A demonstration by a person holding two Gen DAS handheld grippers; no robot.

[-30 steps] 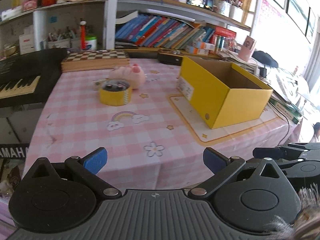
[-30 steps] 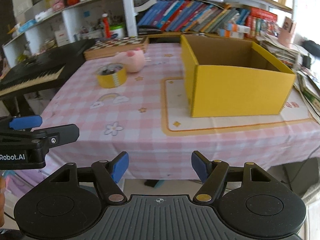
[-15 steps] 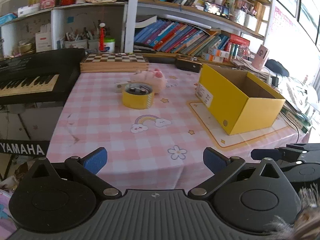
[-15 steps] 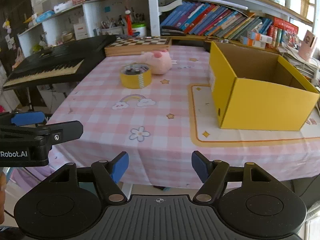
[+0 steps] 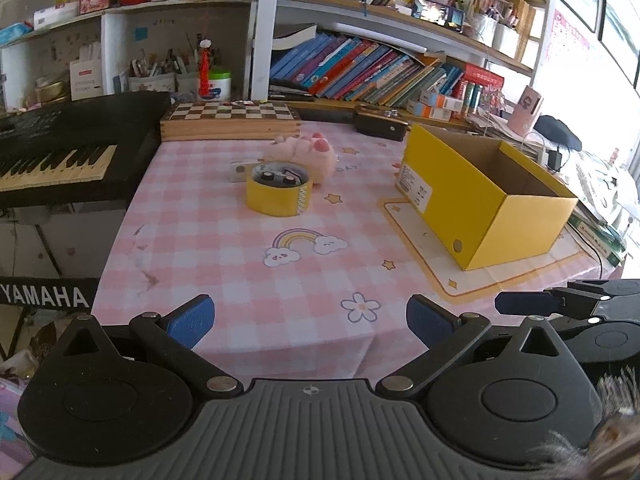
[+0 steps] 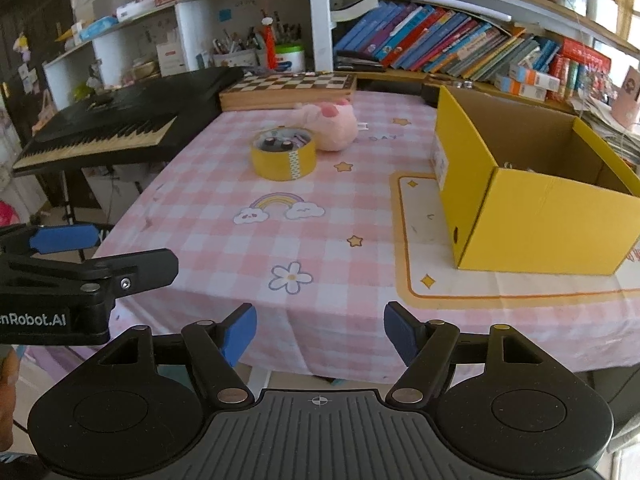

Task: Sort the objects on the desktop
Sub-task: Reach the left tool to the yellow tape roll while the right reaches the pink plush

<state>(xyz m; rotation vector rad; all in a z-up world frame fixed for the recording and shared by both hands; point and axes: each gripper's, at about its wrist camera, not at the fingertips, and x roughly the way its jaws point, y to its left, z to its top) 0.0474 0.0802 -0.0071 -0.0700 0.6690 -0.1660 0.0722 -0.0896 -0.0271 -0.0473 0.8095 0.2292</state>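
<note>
**Tape roll and plush lie far ahead, box off to the right**

We see the yellow tape roll (image 5: 279, 195) lying flat on the pink checked tablecloth (image 5: 224, 272), hole upward, with small dark items inside it. It sits at about twelve o'clock from our left gripper (image 5: 310, 316) and eleven o'clock from our right gripper (image 6: 320, 334), well apart from both. We judge neither hand clearly nearer. Touching the roll at its one o'clock is the pink plush toy (image 6: 334, 126), and a small white item (image 5: 240, 171) peeks out behind the roll. Both claws stand wide and hold nothing, hovering at the table's near edge. The open yellow cardboard box (image 6: 536, 216), the likely drop place, stands at two o'clock on a cream mat. Beyond lie the chessboard box (image 5: 231, 122) and, at ten o'clock, the black keyboard (image 5: 68, 148). Nothing blocks a straight reach to the roll
</note>
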